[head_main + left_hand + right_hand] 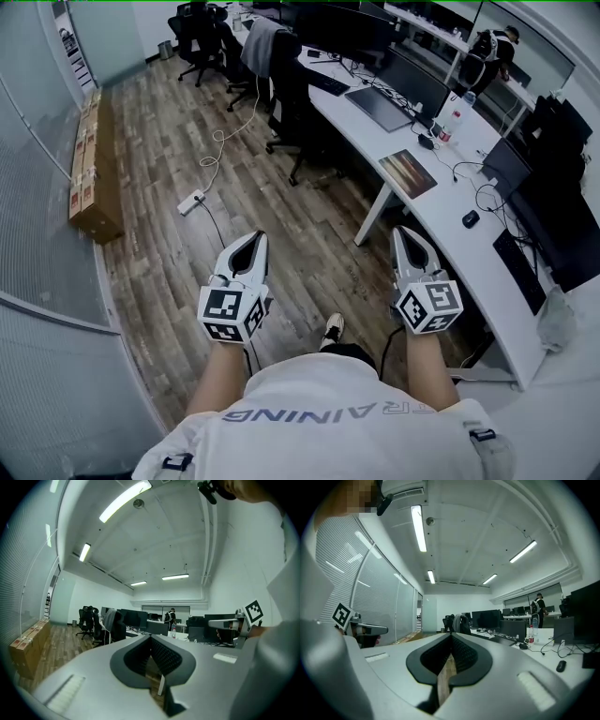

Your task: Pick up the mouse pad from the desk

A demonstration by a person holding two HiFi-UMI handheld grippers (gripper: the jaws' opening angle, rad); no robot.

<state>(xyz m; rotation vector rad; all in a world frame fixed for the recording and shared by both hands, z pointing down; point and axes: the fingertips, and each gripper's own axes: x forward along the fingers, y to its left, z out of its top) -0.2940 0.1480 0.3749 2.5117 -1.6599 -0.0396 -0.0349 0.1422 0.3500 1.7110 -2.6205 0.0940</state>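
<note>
The mouse pad (408,172), a brownish rectangle, lies on the long white desk (441,220) ahead and to the right. I hold both grippers level above the wooden floor, short of the desk. My left gripper (255,236) is shut with nothing in it, and its jaws meet at the tip in the left gripper view (151,637). My right gripper (401,231) is close to the desk's near edge, well short of the pad, also shut and empty (451,637). The pad is not visible in either gripper view.
On the desk are a large dark mat (380,108), a water bottle (457,122), a mouse (471,218), a keyboard (520,272), cables and monitors. Office chairs (291,103) stand at the desk. Cardboard boxes (94,169) line the glass wall at left. A power strip (191,202) and cord lie on the floor.
</note>
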